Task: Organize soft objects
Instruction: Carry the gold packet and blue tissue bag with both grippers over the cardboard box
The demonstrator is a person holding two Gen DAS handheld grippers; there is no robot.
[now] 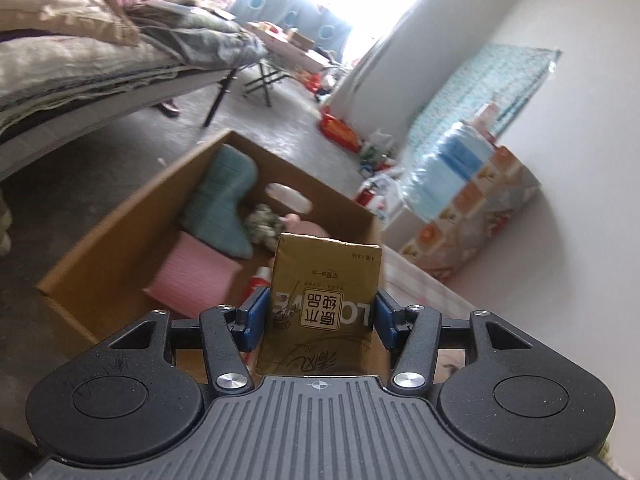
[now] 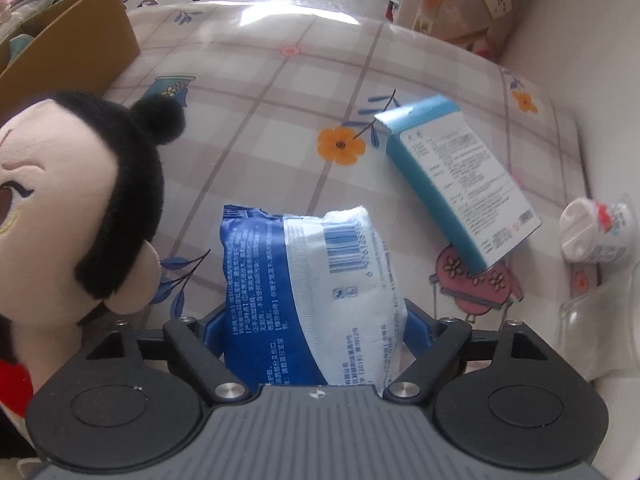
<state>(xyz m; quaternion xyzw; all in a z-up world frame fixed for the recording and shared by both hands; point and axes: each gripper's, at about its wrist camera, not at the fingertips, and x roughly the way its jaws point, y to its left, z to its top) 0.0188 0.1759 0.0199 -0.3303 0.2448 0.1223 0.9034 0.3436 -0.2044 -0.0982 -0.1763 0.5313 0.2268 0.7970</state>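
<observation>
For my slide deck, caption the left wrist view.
Left gripper holds a gold paper tissue pack above an open brown cardboard box of soft items.

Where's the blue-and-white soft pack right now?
Right wrist view, bottom centre: the blue-and-white pack sits between the right gripper jaws on the floral cloth, plush doll left, blue box right.

Gold pack [image 1: 326, 280] beside the brown box [image 1: 120, 248], which holds teal [image 1: 224, 200] and pink [image 1: 192, 272] pieces. Blue-white pack [image 2: 312, 280] on the checked floral surface [image 2: 280, 100].

gold tissue pack [image 1: 326, 280], blue-white pack [image 2: 316, 280].
</observation>
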